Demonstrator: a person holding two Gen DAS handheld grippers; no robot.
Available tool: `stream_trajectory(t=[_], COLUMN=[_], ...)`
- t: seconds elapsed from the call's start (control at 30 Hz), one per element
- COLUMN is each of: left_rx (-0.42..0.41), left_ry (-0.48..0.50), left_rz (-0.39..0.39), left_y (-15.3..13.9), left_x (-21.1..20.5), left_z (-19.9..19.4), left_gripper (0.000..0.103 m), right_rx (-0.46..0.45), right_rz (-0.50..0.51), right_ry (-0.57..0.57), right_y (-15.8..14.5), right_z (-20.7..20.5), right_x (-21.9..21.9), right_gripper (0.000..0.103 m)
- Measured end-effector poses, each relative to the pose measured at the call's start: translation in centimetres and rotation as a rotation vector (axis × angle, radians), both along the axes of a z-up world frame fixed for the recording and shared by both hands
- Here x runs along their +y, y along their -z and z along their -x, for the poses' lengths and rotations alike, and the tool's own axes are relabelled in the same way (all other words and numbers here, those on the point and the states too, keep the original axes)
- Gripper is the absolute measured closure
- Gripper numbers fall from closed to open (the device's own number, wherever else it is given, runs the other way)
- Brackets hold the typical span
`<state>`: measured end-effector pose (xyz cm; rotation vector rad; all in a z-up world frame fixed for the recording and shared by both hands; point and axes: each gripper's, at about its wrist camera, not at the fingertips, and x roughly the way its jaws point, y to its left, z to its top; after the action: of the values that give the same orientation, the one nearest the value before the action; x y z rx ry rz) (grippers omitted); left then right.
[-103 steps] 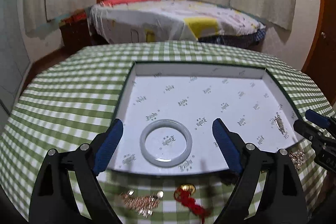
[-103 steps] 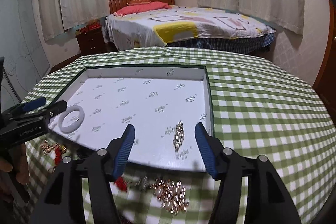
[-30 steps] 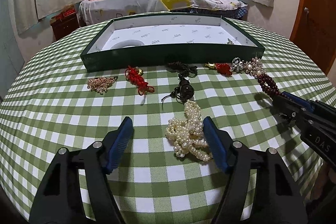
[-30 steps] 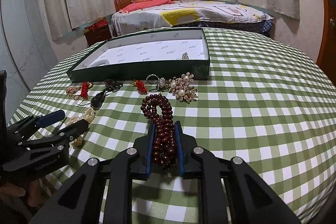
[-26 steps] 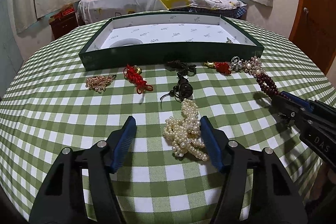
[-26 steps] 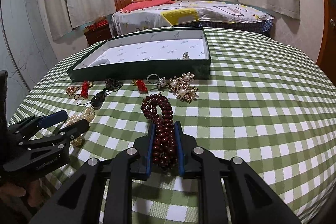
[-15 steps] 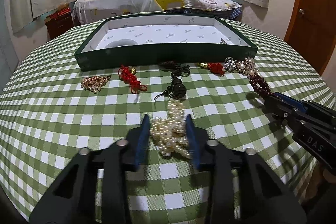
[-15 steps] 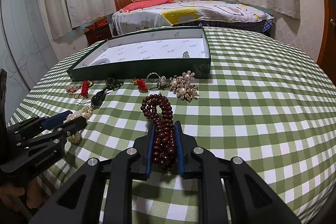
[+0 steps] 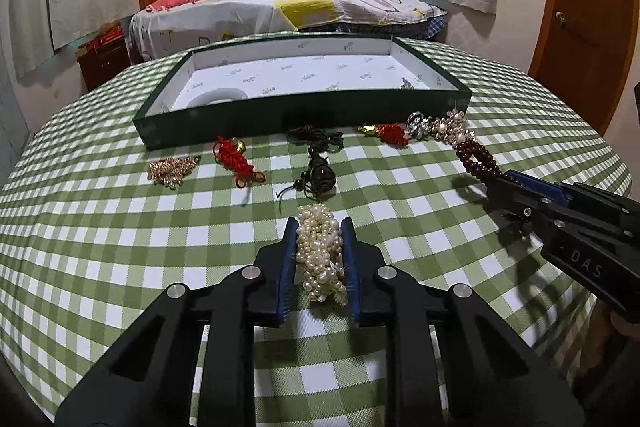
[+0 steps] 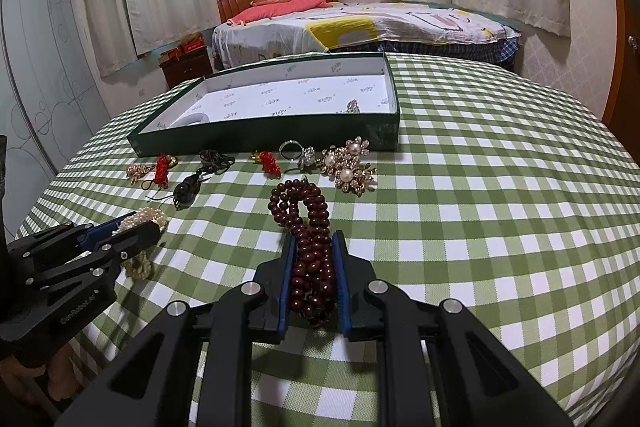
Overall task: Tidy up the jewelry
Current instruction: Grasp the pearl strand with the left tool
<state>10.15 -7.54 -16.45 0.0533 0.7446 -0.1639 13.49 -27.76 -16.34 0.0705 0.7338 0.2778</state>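
My left gripper [image 9: 319, 227] is shut on a bundle of white pearls [image 9: 319, 247] on the green checked tablecloth. My right gripper [image 10: 314, 241] is shut on a dark red bead bracelet [image 10: 306, 227], also seen from the left wrist [image 9: 478, 159]. The dark green box with a white lining [image 9: 304, 107] stands behind; a white jade bangle [image 9: 218, 95] and a small gold brooch [image 9: 406, 84] lie in it. Loose pieces lie in front of the box: a gold brooch [image 9: 172, 169], red knots [image 9: 236, 161], a black pendant [image 9: 320, 179] and a pearl-and-gold brooch [image 10: 348, 165].
The round table's edge [image 10: 600, 227] curves close on the right and left. A ring [image 10: 290, 149] lies by the box front. A bed [image 10: 360, 23], a nightstand [image 10: 186, 63] and a wooden door [image 9: 580, 7] stand beyond the table.
My left gripper's fingers have closed from wide open onto the pearl bundle. My right gripper has stayed shut on the red bead bracelet. Earlier both grippers were over the box and have moved back.
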Motion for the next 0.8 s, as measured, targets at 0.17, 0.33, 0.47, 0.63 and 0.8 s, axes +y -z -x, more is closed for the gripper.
stream_trajectory(t=[0.17,0.33,0.47,0.63,0.8], left_rx=[-0.021,-0.048,-0.054,-0.078,-0.105], left_ry=[-0.011,-0.029,-0.046,-0.061,-0.073], left_rz=[0.005,0.008,0.02,0.033,0.052], left_y=[-0.9,-1.8,-2.4,-3.5,-5.2], left_x=[0.4,0.9,1.4,1.9,2.4], left_z=[0.1,0.1,-0.2,-0.4,-0.9], left_gripper=[0.082,0.082,0.082,0.082,0.082], right_rx=[-0.01,-0.019,-0.028,-0.053,-0.085], right_rz=[-0.011,-0.015,-0.016,-0.024,-0.026], right_ry=[-0.001,-0.004,-0.003,0.001,0.002], right_y=[-0.4,-1.0,-1.4,-2.7,-4.3], right_z=[0.2,0.3,0.4,0.4,0.3], right_x=[0.0,0.1,0.2,0.2,0.4], right_gripper=[0.084,0.084,0.084,0.084,0.084])
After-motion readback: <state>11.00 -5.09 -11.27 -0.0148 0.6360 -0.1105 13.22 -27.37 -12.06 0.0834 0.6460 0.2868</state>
